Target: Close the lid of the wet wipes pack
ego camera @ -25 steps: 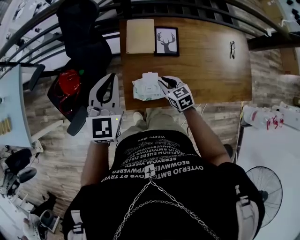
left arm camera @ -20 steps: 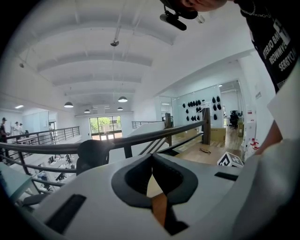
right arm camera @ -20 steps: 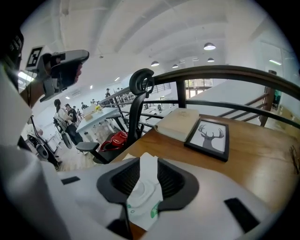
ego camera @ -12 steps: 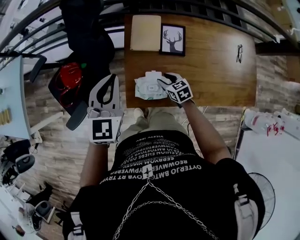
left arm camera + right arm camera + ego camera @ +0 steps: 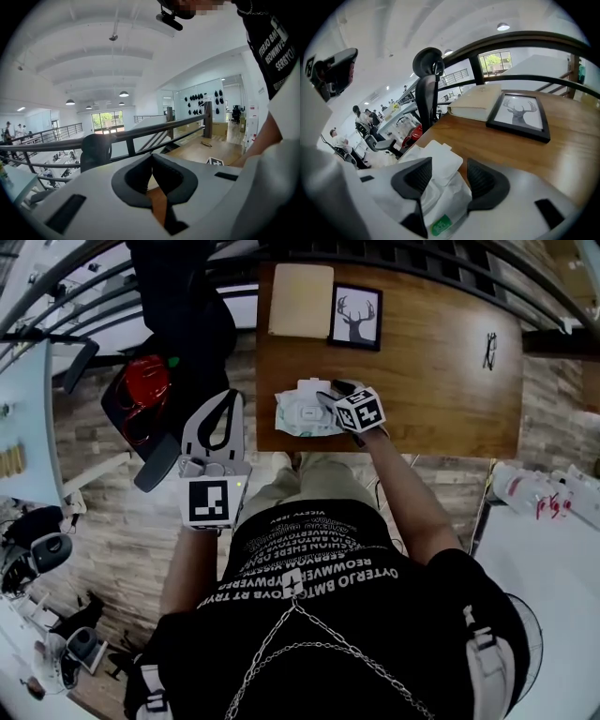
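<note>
Wooden table [image 5: 441,381], wipes pack [image 5: 440,199] between right gripper's [image 5: 450,165] just-opened jaws

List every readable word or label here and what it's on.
Black T-shirt: rows of white capitals, upside down, too distorted to quote.
White wet wipes pack, green label: too small to read.
Left gripper and right gripper cubes: square marker patterns, no words.

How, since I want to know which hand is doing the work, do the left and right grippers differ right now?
Jaws: the left gripper is shut and empty; the right gripper is open, its jaws having just been opening, with the wet wipes pack between them, unpressed. Place: the left gripper is off the table, above the floor; the right gripper is over the pack on the table. Both are white with dark pads.
</note>
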Motion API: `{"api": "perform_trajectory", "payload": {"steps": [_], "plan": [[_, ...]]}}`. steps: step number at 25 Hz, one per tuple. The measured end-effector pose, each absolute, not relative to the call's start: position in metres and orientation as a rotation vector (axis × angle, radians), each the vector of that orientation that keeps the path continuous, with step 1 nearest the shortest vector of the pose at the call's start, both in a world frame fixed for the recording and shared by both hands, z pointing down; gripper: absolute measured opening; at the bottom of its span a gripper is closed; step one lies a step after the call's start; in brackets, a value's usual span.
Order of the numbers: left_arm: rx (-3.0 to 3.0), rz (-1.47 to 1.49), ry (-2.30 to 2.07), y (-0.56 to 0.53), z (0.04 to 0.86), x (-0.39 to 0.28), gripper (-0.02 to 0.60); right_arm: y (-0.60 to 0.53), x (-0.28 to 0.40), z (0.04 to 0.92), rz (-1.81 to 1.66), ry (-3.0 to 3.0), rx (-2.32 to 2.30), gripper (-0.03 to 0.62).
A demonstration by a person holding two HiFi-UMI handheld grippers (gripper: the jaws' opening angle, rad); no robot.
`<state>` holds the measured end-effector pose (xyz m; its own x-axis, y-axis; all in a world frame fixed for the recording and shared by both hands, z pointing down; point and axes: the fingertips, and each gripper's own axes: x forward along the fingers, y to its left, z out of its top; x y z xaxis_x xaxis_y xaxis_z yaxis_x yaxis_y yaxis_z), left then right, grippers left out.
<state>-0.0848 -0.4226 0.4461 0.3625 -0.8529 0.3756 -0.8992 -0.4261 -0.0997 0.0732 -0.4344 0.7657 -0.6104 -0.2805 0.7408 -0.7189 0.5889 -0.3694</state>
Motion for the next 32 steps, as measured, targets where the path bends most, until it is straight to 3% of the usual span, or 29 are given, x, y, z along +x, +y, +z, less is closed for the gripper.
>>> {"api": "perform_trajectory", "payload": {"steps": [32], "plan": [[2.602, 0.518, -1.648, -0.376, 0.396, -0.105, 0.028, -0.390, 0.066, 0.721, 0.883, -2.246, 0.822, 0.230]]}}
